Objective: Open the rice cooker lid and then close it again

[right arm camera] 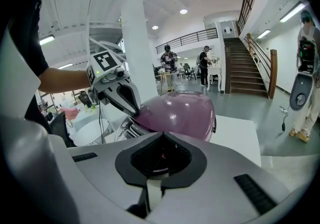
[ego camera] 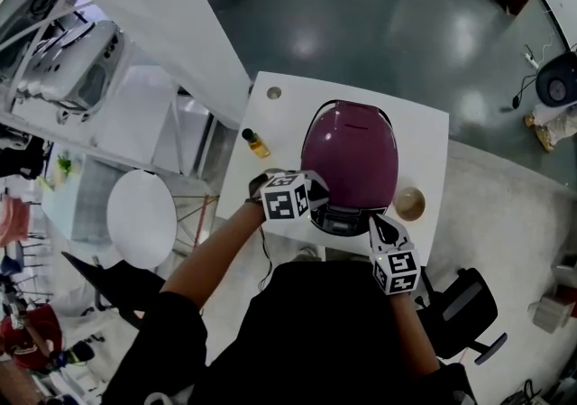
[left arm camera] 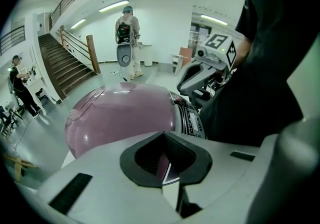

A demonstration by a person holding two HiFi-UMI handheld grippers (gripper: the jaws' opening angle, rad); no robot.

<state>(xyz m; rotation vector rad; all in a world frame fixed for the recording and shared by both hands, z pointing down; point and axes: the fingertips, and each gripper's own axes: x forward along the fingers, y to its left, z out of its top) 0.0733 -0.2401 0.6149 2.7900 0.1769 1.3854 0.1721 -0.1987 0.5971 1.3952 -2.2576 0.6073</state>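
"Rice cooker (ego camera: 350, 169) in the middle of the white table (ego camera: 431, 133), front panel toward us, lid (ego camera: 348, 137) down. Why do we have both grippers pinched together?"

"Because we reckon nothing here wants grasping. The left gripper (left arm camera: 163, 134) has its jaws together with nothing between them. Its tip lies at the lid's front edge beside the control panel (ego camera: 340, 221), touching or nearly so. A closed tip makes a firm point for pressing a latch or pushing the lid home."

"And the right gripper (right arm camera: 162, 136)?"

"Jaws together too, and empty. It is just beside the front right corner, apart from the cooker as far as we can tell. We judge it waits there to steady the body."

"Can we say whether the lid is yet to open or already closed again?"

"No, it would look the same either way. The bottle (ego camera: 255, 142) and the small bowl (ego camera: 409, 204) stand off to the sides, clear of the lid's swing, we judge."
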